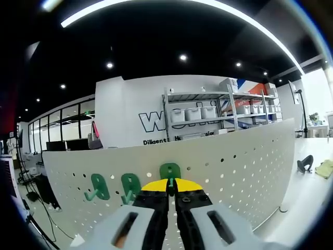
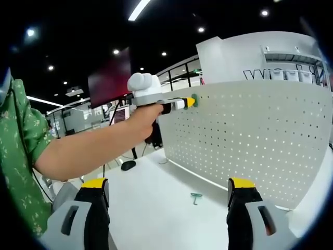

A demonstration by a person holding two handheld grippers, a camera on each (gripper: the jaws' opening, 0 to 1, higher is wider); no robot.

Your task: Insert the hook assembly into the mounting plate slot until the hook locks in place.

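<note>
- Pegboard [image 1: 223,161] stands upright on the white counter [image 1: 312,177]; it is a pale curved panel full of small round holes, and it serves as the mounting plate.
- Left claw [image 1: 171,183], in the left gripper view, has its yellow-tipped jaws drawn together on a green hook [image 1: 170,172] and presses that hook against the face of the pegboard; whether the hook is seated in a hole cannot be told.
- Two more green hooks sit on the pegboard just to the side of the gripped one: a middle one [image 1: 129,186] and an outer one [image 1: 98,187]; each shows a rounded back plate with a small prong below.
- Right gripper view shows the left claw [image 2: 191,102] from the side, held in a person's hand [image 2: 143,117] at the upper edge of the pegboard [image 2: 250,135]; a green patterned sleeve [image 2: 21,140] covers the upper arm.
- Right claw [image 2: 169,192] has its jaws spread wide with nothing between them; it hangs over the counter [image 2: 151,203], well apart from the pegboard.
- Loose green hook [image 2: 195,197] lies on the counter near the foot of the pegboard.
- Metal shelving [image 1: 218,112] with white bins stands behind the pegboard against a white wall with lettering; a dark object [image 1: 305,163] rests on the counter off to the far side.
</note>
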